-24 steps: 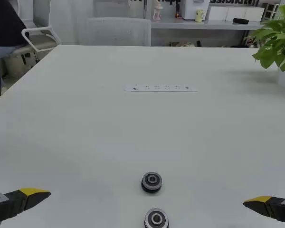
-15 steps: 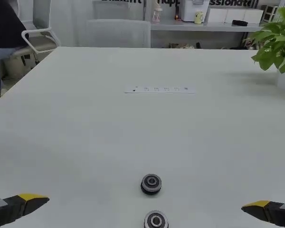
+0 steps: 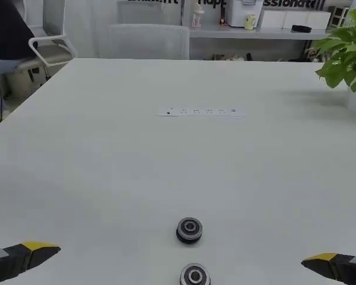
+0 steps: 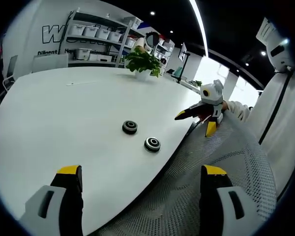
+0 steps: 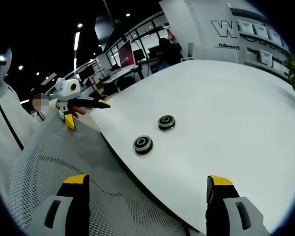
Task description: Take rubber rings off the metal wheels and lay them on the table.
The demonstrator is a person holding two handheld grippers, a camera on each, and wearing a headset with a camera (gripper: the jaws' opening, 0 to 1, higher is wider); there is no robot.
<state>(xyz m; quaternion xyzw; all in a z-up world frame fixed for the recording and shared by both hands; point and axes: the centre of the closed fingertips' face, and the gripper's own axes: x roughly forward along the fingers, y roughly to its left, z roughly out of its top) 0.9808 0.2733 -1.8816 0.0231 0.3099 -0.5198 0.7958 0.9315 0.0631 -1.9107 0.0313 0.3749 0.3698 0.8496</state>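
Note:
Two metal wheels with black rubber rings lie flat on the white table [image 3: 107, 160]. The farther wheel [image 3: 189, 230] [image 4: 130, 127] [image 5: 166, 122] sits ahead of the nearer wheel [image 3: 195, 275] [image 4: 152, 144] [image 5: 143, 144], which is close to the table's front edge. My left gripper [image 4: 137, 172] [image 3: 44, 249] is at the lower left of the head view, open, with nothing between its yellow-tipped jaws. My right gripper [image 5: 147, 182] [image 3: 314, 260] is at the lower right, open too. Both grippers are well apart from the wheels, one on each side.
A white power strip [image 3: 200, 112] lies across the table's middle. A potted green plant [image 3: 346, 50] stands at the far right. Grey chairs [image 3: 147, 40] and shelving are behind the far edge. A mesh chair back [image 4: 211, 162] is near the table's front edge.
The head view has shifted slightly. Both grippers have sunk a little lower in the picture. The wheels have not moved on the table.

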